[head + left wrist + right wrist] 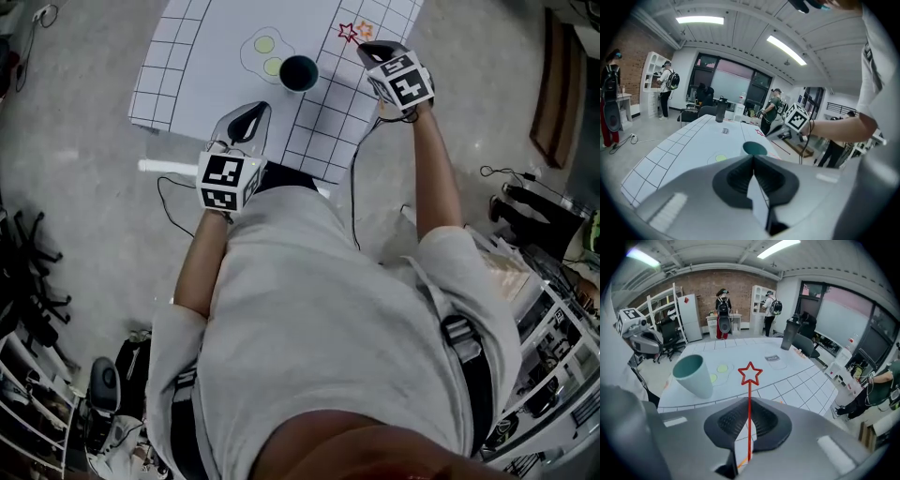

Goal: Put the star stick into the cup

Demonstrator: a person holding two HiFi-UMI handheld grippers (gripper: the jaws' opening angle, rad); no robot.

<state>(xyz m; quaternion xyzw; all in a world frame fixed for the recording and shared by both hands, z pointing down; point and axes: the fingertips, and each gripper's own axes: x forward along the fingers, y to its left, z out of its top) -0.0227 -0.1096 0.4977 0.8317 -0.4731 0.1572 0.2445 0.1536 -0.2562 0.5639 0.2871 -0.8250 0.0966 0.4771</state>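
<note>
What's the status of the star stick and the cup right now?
Right tool shut on star stick, star end forward. Left tool shut, empty. Cup upright on table, stick not yet in; nothing in the way.

A white table ruled with a black grid filled the top centre of the head view. A teal cup stood on it, just right of two yellow-green dots inside a drawn outline. An orange star stick lay toward the upper right, and a dark tumbler stood at the table's far end
</note>
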